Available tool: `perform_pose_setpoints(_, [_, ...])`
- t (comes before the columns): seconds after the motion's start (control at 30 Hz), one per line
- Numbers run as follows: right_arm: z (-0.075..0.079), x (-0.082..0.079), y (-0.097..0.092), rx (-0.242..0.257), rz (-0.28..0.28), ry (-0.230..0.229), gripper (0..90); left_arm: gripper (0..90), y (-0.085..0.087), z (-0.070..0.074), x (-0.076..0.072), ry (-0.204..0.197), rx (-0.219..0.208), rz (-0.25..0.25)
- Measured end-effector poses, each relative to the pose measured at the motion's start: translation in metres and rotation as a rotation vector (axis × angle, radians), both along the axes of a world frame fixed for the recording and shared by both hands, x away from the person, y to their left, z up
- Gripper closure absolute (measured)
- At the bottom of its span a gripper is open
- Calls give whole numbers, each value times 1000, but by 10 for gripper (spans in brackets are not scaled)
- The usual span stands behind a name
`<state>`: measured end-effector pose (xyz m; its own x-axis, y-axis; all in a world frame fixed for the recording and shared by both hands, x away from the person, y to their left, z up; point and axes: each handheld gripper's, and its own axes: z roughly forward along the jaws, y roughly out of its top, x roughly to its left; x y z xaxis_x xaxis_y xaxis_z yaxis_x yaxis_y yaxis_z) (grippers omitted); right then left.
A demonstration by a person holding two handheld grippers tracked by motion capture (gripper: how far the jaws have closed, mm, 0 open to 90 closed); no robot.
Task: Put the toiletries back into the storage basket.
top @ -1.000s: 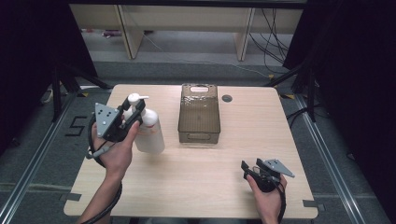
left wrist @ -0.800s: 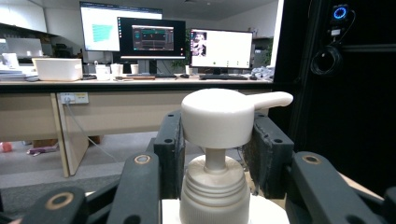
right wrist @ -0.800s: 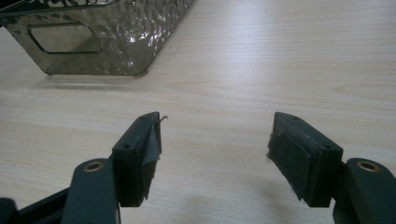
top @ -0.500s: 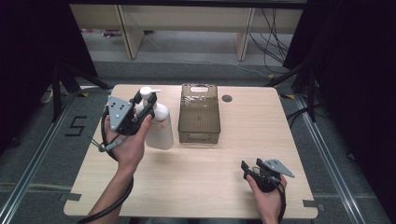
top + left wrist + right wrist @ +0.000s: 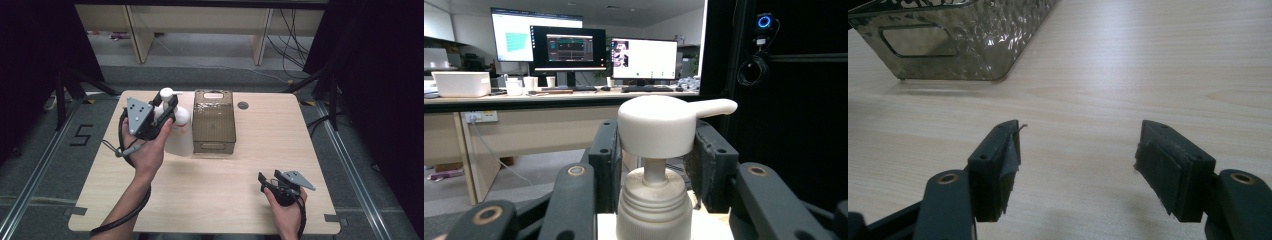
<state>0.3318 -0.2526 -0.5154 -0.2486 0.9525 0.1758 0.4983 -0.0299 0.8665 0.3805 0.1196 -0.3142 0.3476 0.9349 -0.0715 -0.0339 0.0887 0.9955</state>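
Note:
A white pump bottle (image 5: pixel 180 134) stands or hangs just left of a clear brownish bin (image 5: pixel 214 122) at the back middle of the wooden table (image 5: pixel 215 200). My left gripper (image 5: pixel 163 108) is shut on the bottle's neck below the pump head (image 5: pixel 656 125), and its pads (image 5: pixel 606 155) press in from both sides. The bottle's base is hidden behind the hand, so contact with the table is unclear. My right gripper (image 5: pixel 268 182) rests low at the front right, open, with bare wood between its pads (image 5: pixel 1003 165). The bin's near corner (image 5: pixel 963 35) lies ahead of it to the left.
A small dark round grommet (image 5: pixel 243 105) sits in the table behind the bin. Wooden shelving (image 5: pixel 200 20) stands beyond the far edge. Bare wood stretches between the bin and the right gripper.
My left gripper has carried the pump bottle to the right, up beside the bin's left wall. The right gripper has stayed put.

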Motion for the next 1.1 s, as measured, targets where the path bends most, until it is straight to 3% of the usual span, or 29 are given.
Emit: perform_pose_setpoints(1.1, [1,-1,0,2,4,4,344,596,-35,19,14,-24,-15,-50])
